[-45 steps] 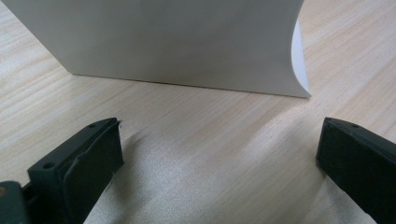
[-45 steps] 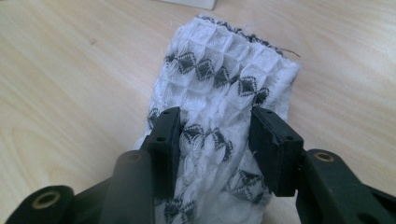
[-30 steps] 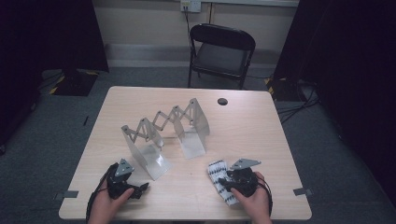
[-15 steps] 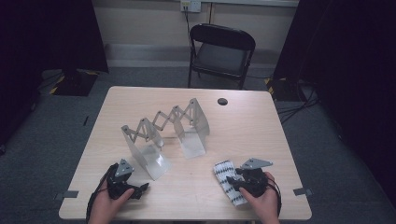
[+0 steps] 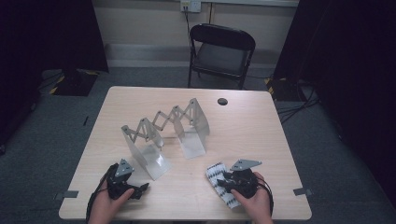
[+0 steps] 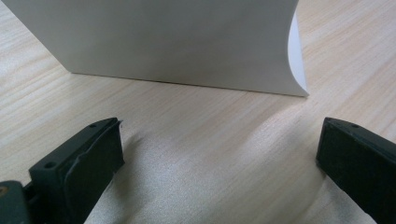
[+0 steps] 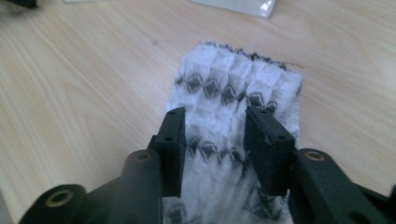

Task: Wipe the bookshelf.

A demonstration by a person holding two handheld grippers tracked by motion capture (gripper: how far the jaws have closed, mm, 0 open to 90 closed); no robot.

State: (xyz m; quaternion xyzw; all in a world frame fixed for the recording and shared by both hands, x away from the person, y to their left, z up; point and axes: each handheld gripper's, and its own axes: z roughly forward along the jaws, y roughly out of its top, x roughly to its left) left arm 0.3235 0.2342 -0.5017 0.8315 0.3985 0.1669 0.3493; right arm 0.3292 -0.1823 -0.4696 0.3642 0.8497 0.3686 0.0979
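The right gripper (image 7: 212, 149) points down onto a white knitted cloth with black zigzag bands (image 7: 233, 98), its two black jaws standing over the middle of the fabric with a strip of the knit bunched between them. The jaws have just been closing, yet whether the pads already press the cloth cannot be told. In the high view the right gripper (image 5: 224, 183) sits on the cloth's (image 5: 215, 171) right half, the cloth's far end poking out beyond it toward the folding metal rack with scissor-link struts and two upright plates (image 5: 163, 128). The cloth lies flat on the pale wooden table (image 5: 261, 135), near the rack's right plate but apart from it.

The left gripper (image 6: 219, 154) rests on the tabletop with its jaws spread wide and bare wood between them — the rack's left plate (image 6: 154, 42) stands just beyond them. In the high view it (image 5: 142, 187) sits left of the cloth, well apart from it.
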